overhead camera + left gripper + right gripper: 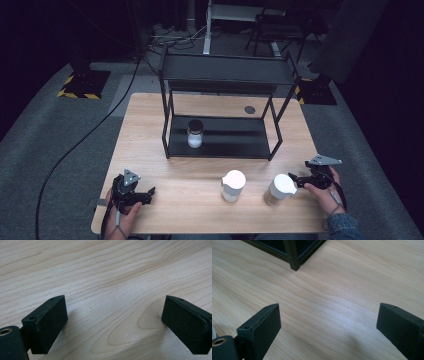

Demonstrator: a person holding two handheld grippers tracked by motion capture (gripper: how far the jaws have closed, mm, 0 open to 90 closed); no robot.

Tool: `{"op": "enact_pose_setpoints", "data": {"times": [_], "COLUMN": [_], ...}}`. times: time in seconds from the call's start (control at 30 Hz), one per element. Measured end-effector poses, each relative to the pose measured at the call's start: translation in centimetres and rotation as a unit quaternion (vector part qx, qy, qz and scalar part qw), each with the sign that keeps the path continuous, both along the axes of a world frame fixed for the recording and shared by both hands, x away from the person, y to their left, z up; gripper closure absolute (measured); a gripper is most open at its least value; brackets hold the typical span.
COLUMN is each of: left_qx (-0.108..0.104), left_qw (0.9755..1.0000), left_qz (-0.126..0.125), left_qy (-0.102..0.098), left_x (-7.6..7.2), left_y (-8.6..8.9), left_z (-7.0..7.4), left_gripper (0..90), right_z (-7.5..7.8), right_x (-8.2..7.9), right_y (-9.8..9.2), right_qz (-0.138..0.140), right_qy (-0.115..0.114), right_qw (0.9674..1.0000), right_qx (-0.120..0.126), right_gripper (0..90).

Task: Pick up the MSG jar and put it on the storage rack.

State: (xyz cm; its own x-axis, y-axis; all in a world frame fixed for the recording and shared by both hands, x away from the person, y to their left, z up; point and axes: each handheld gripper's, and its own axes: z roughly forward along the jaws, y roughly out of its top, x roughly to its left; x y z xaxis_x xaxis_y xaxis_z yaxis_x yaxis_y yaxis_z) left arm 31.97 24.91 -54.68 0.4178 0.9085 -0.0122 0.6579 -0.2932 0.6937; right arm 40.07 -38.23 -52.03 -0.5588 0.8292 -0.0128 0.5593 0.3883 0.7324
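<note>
Two white-lidded jars stand on the wooden table [150, 125] near its front edge, one [233, 185] at the middle and one [280, 189] to its right. A third jar [195, 134], with a black lid and white contents, stands on the lower shelf of the black rack [220, 70]. My left gripper [149, 194] rests at the front left corner, held in a hand, and is open over bare wood [114, 300]. Just right of the right-hand jar, my right gripper [296, 181] is also open, with nothing between its pads [329, 306].
The two-tier rack takes up the middle and back of the table; one of its legs [293, 257] shows ahead of the right gripper. A small dark disc [249, 109] lies on the table behind the rack. Cables [80, 145] run across the grey floor at the left.
</note>
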Motion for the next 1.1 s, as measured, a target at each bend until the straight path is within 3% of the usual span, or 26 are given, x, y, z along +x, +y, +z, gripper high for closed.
{"op": "enact_pose_setpoints", "data": {"times": [0.17,1.1], "left_qx": [0.0,0.001], "left_qw": [1.0,1.0], "left_qz": [0.0,0.001], "left_qy": [0.0,0.0], "left_x": [0.0,0.0], "left_y": [0.0,0.0], "left_z": [0.0,0.0], "left_gripper": [6.0,5.4], "right_z": [1.1,8.1], "right_x": [0.0,-0.5], "right_y": [-0.2,1.6], "right_qz": [-0.009,0.017], "right_qy": [0.0,-0.031], "right_qw": [1.0,0.9994], "right_qx": [-0.001,0.0], "right_gripper": [5.8,6.4]}}
